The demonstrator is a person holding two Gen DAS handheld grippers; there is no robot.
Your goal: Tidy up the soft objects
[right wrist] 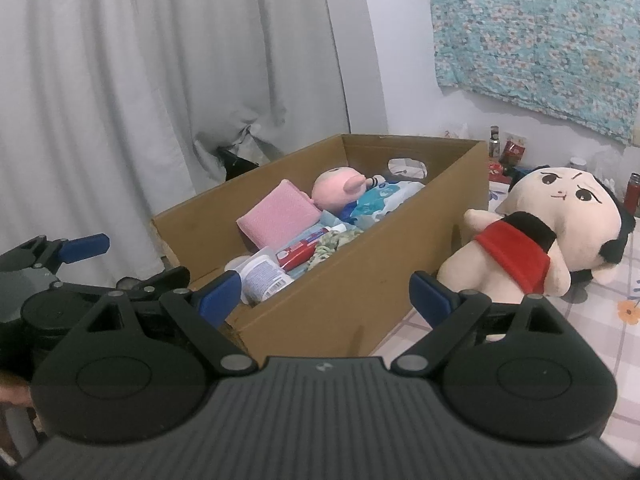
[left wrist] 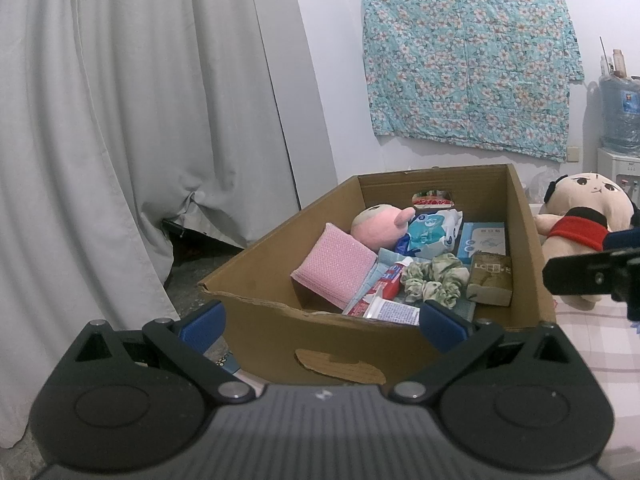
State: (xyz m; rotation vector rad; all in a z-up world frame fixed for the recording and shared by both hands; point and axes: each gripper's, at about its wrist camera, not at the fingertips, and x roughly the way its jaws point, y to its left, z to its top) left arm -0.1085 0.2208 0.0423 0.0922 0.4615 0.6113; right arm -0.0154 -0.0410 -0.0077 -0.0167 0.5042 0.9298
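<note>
An open cardboard box (left wrist: 276, 336) stands right in front of both grippers. In it lie a pink sponge (left wrist: 336, 264), a small pink plush (left wrist: 380, 222), a green scrunchie (left wrist: 434, 278), a toothpaste tube (left wrist: 384, 280), a blue wipes pack (left wrist: 430, 230) and small cartons. A large cream plush doll (right wrist: 560, 224) with a red band lies on the bed to the right of the box, outside it. My left gripper (left wrist: 322, 322) is open at the near end of the box and holds nothing. My right gripper (right wrist: 325, 295) is also open and empty, near the box's right corner, short of the doll.
Grey curtains (left wrist: 140, 120) hang to the left, behind the box. A floral cloth (left wrist: 468, 60) is pinned on the wall. A water jug (left wrist: 620, 116) stands at the far right. Bottles and cans (right wrist: 496, 144) sit behind the doll. The bed has a checked sheet (right wrist: 600, 344).
</note>
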